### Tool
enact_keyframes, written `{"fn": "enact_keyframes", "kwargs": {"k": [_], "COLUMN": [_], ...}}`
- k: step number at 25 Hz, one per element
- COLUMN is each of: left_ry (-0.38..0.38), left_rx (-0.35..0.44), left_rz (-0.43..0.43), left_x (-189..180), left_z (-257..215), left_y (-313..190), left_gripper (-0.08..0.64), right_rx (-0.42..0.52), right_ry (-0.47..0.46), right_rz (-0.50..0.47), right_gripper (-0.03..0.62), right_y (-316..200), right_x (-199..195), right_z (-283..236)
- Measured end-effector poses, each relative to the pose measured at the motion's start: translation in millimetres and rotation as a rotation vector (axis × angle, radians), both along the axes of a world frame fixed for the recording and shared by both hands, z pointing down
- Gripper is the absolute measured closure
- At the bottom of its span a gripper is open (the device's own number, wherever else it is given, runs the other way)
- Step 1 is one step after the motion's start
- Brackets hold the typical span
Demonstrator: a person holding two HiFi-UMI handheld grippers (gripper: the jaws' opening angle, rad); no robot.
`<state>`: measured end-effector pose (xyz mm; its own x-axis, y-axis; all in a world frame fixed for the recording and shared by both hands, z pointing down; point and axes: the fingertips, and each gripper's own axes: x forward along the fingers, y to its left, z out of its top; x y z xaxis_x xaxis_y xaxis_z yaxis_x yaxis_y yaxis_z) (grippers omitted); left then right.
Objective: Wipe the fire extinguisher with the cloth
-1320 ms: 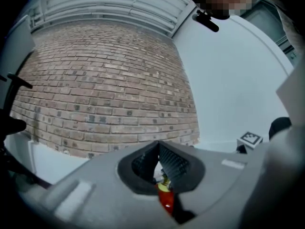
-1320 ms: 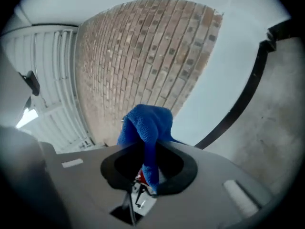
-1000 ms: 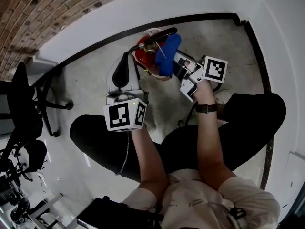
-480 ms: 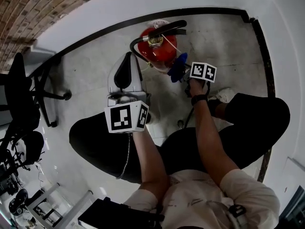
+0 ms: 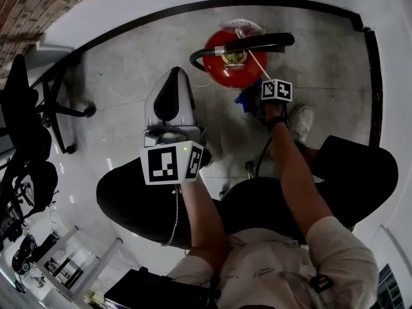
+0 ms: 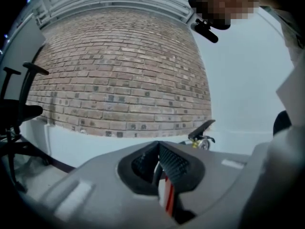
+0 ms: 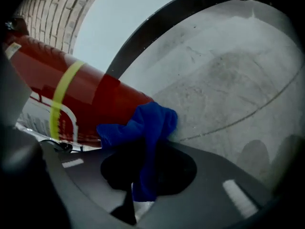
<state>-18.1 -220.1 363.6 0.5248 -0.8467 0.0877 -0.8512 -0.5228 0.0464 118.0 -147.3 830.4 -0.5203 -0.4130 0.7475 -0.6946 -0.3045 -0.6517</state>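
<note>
A red fire extinguisher (image 5: 232,55) with a black handle and hose stands on the grey floor near the wall. Low against its right side is my right gripper (image 5: 252,102), shut on a blue cloth (image 5: 246,100). In the right gripper view the cloth (image 7: 145,125) bunches out of the right gripper (image 7: 143,175) and presses on the red cylinder (image 7: 86,104), just below its yellow band. My left gripper (image 5: 172,76) hangs to the left of the extinguisher, apart from it. In the left gripper view the left gripper (image 6: 158,163) is shut and empty, with the extinguisher's handle (image 6: 202,130) beyond it.
A black baseboard (image 5: 161,15) runs along the white wall behind the extinguisher, with a brick wall (image 5: 32,5) at the upper left. An office chair (image 5: 32,127) stands at the left. The person's black-trousered legs and a white shoe (image 5: 300,122) are close to the extinguisher.
My right gripper has carried the blue cloth from the top of the extinguisher down its right side. The left gripper has hardly moved.
</note>
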Motion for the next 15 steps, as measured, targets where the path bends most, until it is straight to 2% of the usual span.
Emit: {"fn": "enact_keyframes", "kwargs": {"k": [1,3,6,8,11,13,15], "left_ry": [0.001,-0.002,0.013,0.023,0.011,0.003,0.003], "left_rx": [0.006,0.026,0.054,0.065,0.075,0.087,0.096], "left_rz": [0.007,0.030,0.063,0.074,0.087,0.101,0.113], "left_x": [0,1,3,7,20,29,37], "left_z": [-4,-16,-40,-54,-69,-80,-89], "left_y": [-6,-18,-38,-54,-74,-85,-95], "left_gripper": [0.560,0.560,0.560,0.560,0.560,0.560,0.560], "right_rx": [0.015,0.113,0.335,0.505,0.711,0.761,0.741], "right_ry": [-0.028,-0.138,-0.361,-0.472,-0.571,-0.595,-0.609], "right_rz": [0.006,0.071,0.203,0.204,0.007,-0.136,-0.255], "right_gripper": [0.532,0.532,0.531,0.531,0.531,0.531,0.531], "right_y": [-4,-20,-57,-82,-108,-119,-128], "right_x": [6,31,77,105,110,93,71], "right_z": [-14,-63,-185,-268,-368,-408,-421]}}
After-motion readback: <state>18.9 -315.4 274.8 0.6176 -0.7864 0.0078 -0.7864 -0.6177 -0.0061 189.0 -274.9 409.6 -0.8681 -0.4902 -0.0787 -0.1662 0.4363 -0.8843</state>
